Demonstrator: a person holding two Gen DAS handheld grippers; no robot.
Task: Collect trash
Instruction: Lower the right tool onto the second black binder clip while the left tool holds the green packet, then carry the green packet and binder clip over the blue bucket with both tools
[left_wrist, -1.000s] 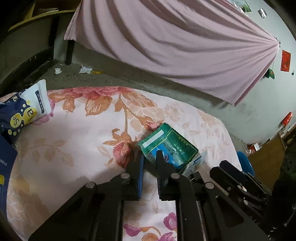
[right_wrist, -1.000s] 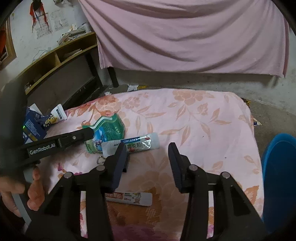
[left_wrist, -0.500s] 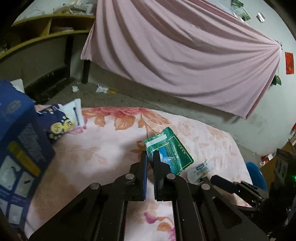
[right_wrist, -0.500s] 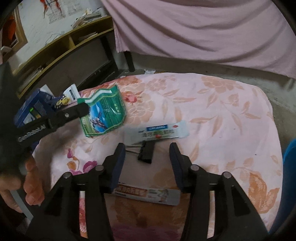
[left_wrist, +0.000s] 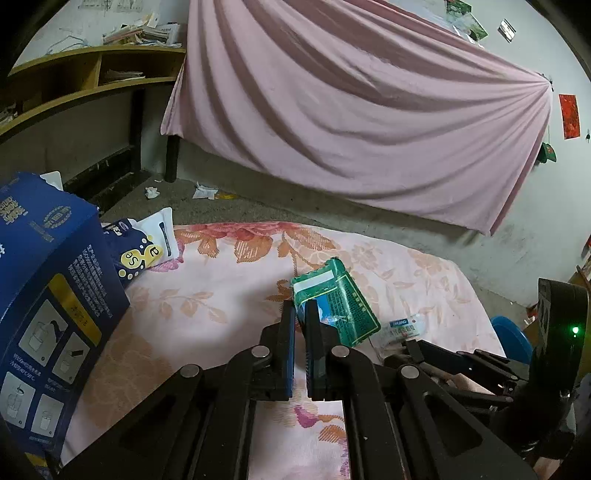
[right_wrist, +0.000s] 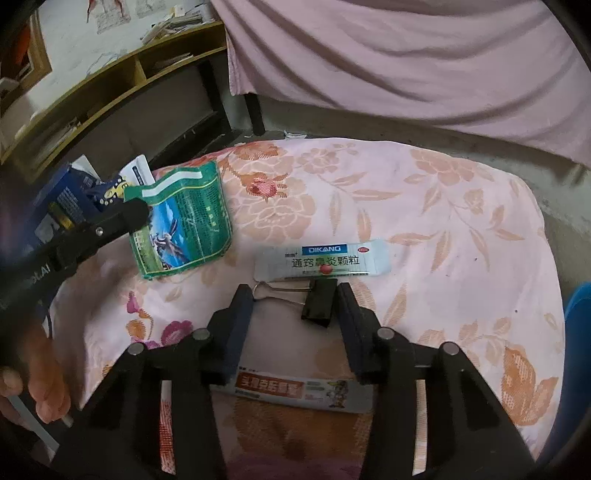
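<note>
At the left edge of the floral cloth (right_wrist: 424, 192) stood a blue carton (left_wrist: 48, 302), probably the place for collected rubbish, with a blue-and-white snack bag (left_wrist: 142, 245) leaning on it. Just right of these the left gripper (left_wrist: 301, 308) had its jaws pressed together on the near-left corner of the green packet (right_wrist: 183, 218), a hold that suits carrying so flat a wrapper toward the carton; the packet hung tilted off the cloth, its long axis running from that pinched corner up and away, white-striped end farthest. Toward the middle lay the white sachet (right_wrist: 321, 258), flat, its long axis across the cloth from left to right. Just nearer than it, the black binder clip (right_wrist: 319, 302) lay with its wire handles pointing left, between the closing jaws of the right gripper (right_wrist: 295, 299), whose pads had not yet clamped it. Another printed sachet (right_wrist: 295, 393) lay crosswise nearest the near edge.
</note>
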